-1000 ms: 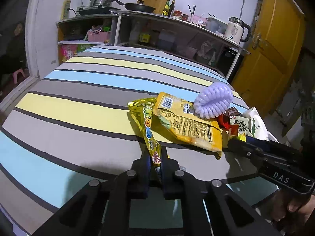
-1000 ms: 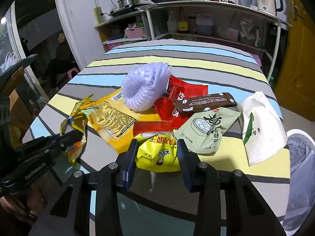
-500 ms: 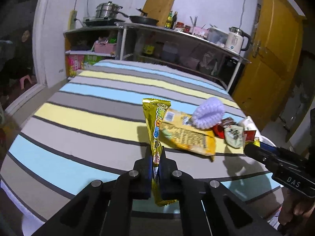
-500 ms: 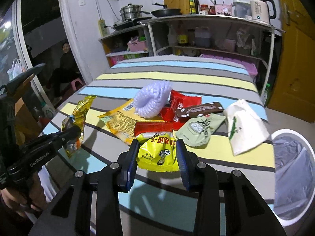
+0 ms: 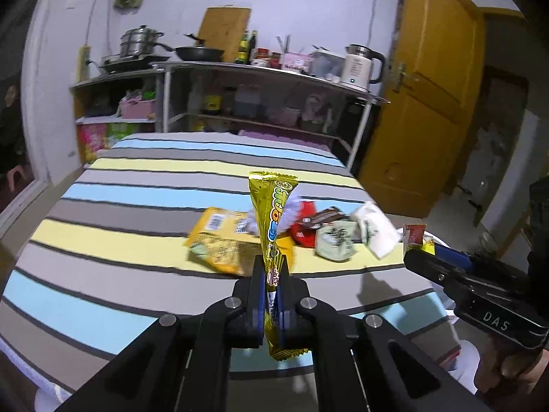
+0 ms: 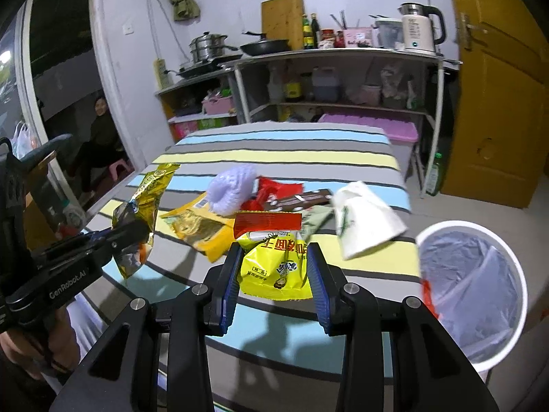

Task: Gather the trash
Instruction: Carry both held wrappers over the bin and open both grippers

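My left gripper [image 5: 271, 276] is shut on a long gold snack wrapper [image 5: 272, 213] and holds it upright above the striped table [image 5: 103, 226]; the wrapper also shows in the right wrist view [image 6: 147, 206]. My right gripper [image 6: 274, 264] is shut on a yellow snack bag with a red top [image 6: 274, 257], lifted off the table. A pile of trash stays on the table: an orange-yellow bag [image 6: 195, 223], a purple foam net [image 6: 233, 189], a red wrapper [image 6: 278, 185], a brown bar wrapper [image 6: 302, 201], a green packet [image 5: 334, 240], a white bag [image 6: 363, 219].
A white bin with a clear liner [image 6: 473, 288] stands on the floor at the table's right edge. A kitchen shelf [image 6: 336, 79] with pots and a kettle stands behind the table. A yellow door [image 6: 497, 86] is at the right. A person [image 6: 97, 137] sits outside at left.
Both grippers have risen and pulled back from the table with their wrappers. The bin has come more fully into the right wrist view.
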Demonstrator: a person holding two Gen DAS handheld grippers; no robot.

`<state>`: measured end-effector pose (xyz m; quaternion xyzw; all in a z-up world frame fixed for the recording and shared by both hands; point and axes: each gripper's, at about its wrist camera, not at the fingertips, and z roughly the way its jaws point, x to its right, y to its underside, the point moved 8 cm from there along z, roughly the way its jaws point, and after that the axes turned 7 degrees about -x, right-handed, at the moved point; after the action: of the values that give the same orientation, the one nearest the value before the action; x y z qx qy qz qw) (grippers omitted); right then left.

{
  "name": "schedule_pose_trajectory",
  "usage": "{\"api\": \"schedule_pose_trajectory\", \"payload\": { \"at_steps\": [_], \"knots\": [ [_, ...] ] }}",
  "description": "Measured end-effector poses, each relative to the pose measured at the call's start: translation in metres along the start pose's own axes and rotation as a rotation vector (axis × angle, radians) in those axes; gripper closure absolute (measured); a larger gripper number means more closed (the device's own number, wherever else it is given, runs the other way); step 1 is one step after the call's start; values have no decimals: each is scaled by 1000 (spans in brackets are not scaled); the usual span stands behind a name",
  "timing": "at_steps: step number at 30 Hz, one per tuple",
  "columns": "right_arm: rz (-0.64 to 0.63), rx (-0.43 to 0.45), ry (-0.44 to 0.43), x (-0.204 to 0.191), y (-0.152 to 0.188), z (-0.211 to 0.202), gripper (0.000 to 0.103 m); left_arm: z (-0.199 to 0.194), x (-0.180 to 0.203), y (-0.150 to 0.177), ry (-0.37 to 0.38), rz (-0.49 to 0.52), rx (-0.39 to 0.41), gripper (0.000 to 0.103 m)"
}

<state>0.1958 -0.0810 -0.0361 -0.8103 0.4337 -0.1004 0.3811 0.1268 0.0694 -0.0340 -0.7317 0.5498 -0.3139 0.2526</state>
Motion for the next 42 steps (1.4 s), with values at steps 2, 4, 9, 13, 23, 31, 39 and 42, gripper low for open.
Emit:
{"api": "schedule_pose_trajectory", "payload": {
  "at_steps": [2,4,9,13,23,31,39,42],
  "knots": [
    [12,8,11,8,1,-5,65,2,12,-2,11,20,-3,99],
    [27,17,25,18,2,-11,65,6,22,-3,26,35,-9,99],
    [61,33,58,40,6,-24,65,10,50,-5,65,84,-14,99],
    [90,44,84,58,10,-33,65,15,72,-8,93,123,-16,99],
    [143,59,143,93,16,-46,65,30,119,-11,152,202,-30,99],
    [187,63,189,122,22,-55,65,45,158,-13,211,256,-45,99],
    [246,59,233,156,31,-60,65,62,199,-10,271,310,-72,99],
    [268,54,243,169,35,-60,65,71,212,-8,287,323,-84,99]
  ]
}}
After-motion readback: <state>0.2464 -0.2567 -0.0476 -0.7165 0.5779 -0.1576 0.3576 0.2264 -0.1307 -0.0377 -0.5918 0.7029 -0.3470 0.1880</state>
